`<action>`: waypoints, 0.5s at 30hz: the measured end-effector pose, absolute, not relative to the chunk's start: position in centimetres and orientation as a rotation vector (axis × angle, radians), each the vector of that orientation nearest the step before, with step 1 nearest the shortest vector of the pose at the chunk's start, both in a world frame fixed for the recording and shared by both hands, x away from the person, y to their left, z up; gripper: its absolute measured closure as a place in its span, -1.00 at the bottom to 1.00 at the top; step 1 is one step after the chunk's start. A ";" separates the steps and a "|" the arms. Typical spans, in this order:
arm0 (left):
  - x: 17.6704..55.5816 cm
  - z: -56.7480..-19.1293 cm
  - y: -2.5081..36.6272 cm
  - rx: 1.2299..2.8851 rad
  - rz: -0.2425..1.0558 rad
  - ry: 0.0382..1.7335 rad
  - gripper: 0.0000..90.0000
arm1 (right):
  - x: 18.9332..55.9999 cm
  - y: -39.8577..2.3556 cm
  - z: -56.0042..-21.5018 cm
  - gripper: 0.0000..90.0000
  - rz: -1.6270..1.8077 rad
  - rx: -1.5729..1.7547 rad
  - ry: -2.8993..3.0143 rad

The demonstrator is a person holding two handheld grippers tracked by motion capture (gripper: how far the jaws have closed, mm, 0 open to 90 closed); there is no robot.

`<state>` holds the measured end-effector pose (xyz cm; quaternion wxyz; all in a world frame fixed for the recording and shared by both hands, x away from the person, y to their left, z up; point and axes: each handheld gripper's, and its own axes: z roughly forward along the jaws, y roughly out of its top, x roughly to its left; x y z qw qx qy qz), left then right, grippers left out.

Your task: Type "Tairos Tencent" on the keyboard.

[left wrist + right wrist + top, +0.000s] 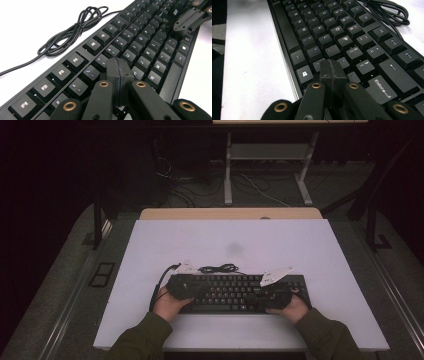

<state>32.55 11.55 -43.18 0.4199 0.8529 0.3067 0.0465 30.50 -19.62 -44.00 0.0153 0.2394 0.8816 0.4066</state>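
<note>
Dark room all round, cables and a stand's legs on the floor at the far side; from the high view a white surface (240,245) carries a black keyboard (235,292) lying lengthwise at its near middle, with its cord (219,268) bunched just beyond its far edge. The person's hands rest on either end of it, the left gripper (181,287) over the left keys and the right gripper (272,292) over the right ones.

From the left gripper view, the jaws are pressed tight together with nothing between them, the tip hovering over or touching the keys near the number row; I cannot tell which. The cord (72,31) lies in a loose coil on the white sheet to the left, and the right gripper (190,17) shows far off.

From the right gripper view, those jaws are likewise closed and empty, poised above the keys (337,32) just left of Enter.

I'd judge the keyboard stiff, fairly light, and smooth-edged: take it by the thin long edges at both ends, not the keycaps, which would rock or pop. The trailing cord may drag.
</note>
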 end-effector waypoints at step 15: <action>31.5 -42.7 13.3 2.085 0.137 0.756 0.33 | 30.5 -19.6 -44.0 0.98 1.268 0.743 2.742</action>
